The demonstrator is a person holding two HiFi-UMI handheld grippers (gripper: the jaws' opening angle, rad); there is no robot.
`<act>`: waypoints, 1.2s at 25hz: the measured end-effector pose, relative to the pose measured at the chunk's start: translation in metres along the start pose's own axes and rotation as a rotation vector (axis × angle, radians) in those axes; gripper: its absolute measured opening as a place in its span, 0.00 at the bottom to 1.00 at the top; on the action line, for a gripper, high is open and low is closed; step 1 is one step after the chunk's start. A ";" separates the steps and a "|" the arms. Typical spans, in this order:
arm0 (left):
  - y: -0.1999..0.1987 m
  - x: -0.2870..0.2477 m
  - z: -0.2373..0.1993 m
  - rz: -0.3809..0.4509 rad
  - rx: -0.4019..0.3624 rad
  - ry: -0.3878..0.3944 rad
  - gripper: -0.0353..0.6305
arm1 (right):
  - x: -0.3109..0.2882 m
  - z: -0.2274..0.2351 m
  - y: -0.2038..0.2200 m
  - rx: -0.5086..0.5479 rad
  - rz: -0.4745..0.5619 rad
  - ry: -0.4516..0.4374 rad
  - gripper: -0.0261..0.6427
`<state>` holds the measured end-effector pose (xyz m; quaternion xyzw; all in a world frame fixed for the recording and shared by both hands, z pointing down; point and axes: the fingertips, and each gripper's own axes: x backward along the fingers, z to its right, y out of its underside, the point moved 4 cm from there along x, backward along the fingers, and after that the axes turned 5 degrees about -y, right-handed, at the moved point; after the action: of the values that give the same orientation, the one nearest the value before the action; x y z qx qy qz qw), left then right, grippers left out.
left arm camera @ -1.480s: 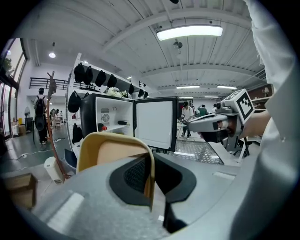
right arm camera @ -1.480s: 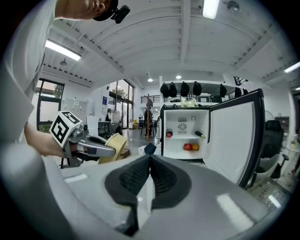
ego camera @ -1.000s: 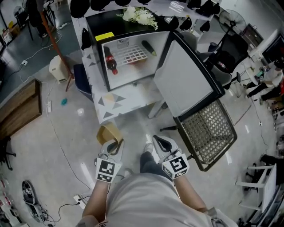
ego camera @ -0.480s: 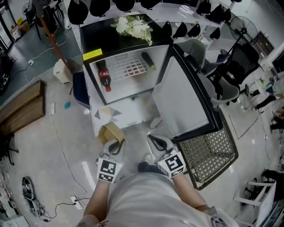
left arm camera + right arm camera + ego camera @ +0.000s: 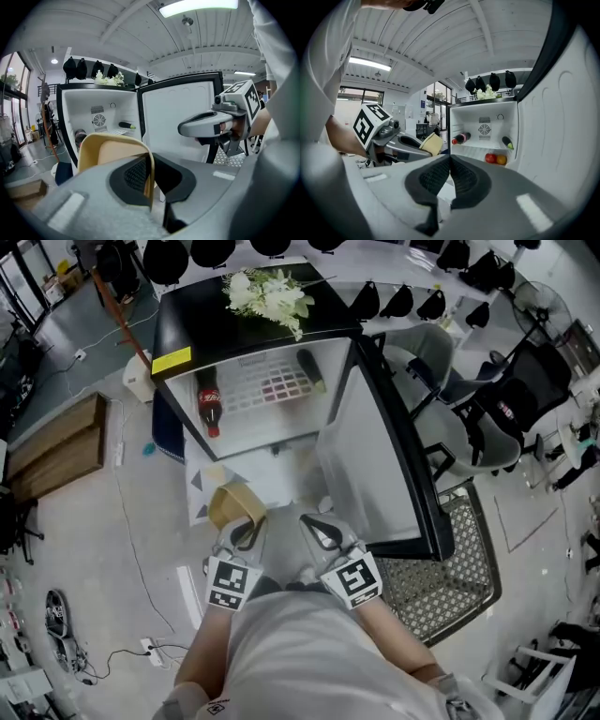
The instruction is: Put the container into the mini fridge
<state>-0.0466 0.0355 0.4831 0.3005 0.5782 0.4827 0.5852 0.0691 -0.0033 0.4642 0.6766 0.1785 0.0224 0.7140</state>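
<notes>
While the left gripper [image 5: 150, 185] has its jaws pinched nearly closed on the thin near wall of the tan container [image 5: 111, 151], the tub juts ahead of the pads and a little to their left. That already points it toward the open mini fridge [image 5: 86, 107]. The right gripper [image 5: 449, 174] rides just beside it with jaws closed on nothing, so the carrying hand is the left, and both sit about equally near the opening. From the head view the container [image 5: 232, 506] lies between the person and the cabinet mouth, near it but not yet inside, so the coming move looks like a straight push forward. Within, a cola bottle [image 5: 208, 409] lies at the left of the wire shelf [image 5: 267, 385] and a dark green item [image 5: 312, 369] at its right, leaving the middle of the shelf bare. Red and orange fruit [image 5: 496, 159] sit lower down. The door [image 5: 370, 456] stands swung wide to the right, clear of the path. White flowers [image 5: 264, 294] rest on the black top, the unit stands on a white patterned stand [image 5: 202, 486], and pale floor [image 5: 141, 549] with cables and chairs surrounds it.
</notes>
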 end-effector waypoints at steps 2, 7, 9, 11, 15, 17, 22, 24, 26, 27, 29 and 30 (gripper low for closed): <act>-0.007 -0.010 0.003 0.001 -0.003 0.000 0.08 | -0.002 0.009 -0.002 0.009 0.003 -0.002 0.04; -0.022 -0.033 0.004 -0.004 -0.013 0.002 0.08 | -0.007 0.032 -0.007 0.006 0.014 0.016 0.04; -0.029 -0.043 0.001 0.000 -0.007 0.004 0.08 | -0.008 0.041 -0.005 0.000 0.008 0.029 0.04; -0.036 -0.054 -0.002 0.002 -0.023 0.007 0.08 | -0.009 0.050 -0.001 -0.011 0.000 0.046 0.04; -0.054 -0.079 -0.014 0.018 -0.047 0.018 0.08 | -0.009 0.065 0.006 -0.032 -0.019 0.100 0.04; -0.061 -0.091 -0.023 0.027 -0.045 0.029 0.08 | -0.010 0.072 0.006 -0.041 -0.027 0.130 0.04; -0.072 -0.123 -0.052 0.033 -0.033 0.043 0.08 | -0.018 0.087 0.002 -0.046 -0.042 0.200 0.04; -0.076 -0.135 -0.065 0.030 -0.031 0.037 0.08 | -0.020 0.094 0.000 -0.054 -0.048 0.239 0.04; -0.082 -0.146 -0.077 0.036 -0.035 0.030 0.08 | -0.022 0.102 -0.002 -0.068 -0.055 0.280 0.04; -0.085 -0.151 -0.083 0.040 -0.037 0.025 0.08 | -0.024 0.105 -0.002 -0.070 -0.059 0.295 0.04; -0.090 -0.161 -0.094 0.042 -0.032 0.019 0.08 | -0.027 0.109 -0.004 -0.068 -0.068 0.318 0.04; -0.092 -0.167 -0.099 0.041 -0.024 0.020 0.08 | -0.029 0.111 -0.006 -0.069 -0.070 0.329 0.04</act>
<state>-0.1002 -0.1695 0.4490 0.3002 0.5721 0.5043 0.5729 0.0723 -0.1179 0.4674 0.6323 0.3156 0.1143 0.6983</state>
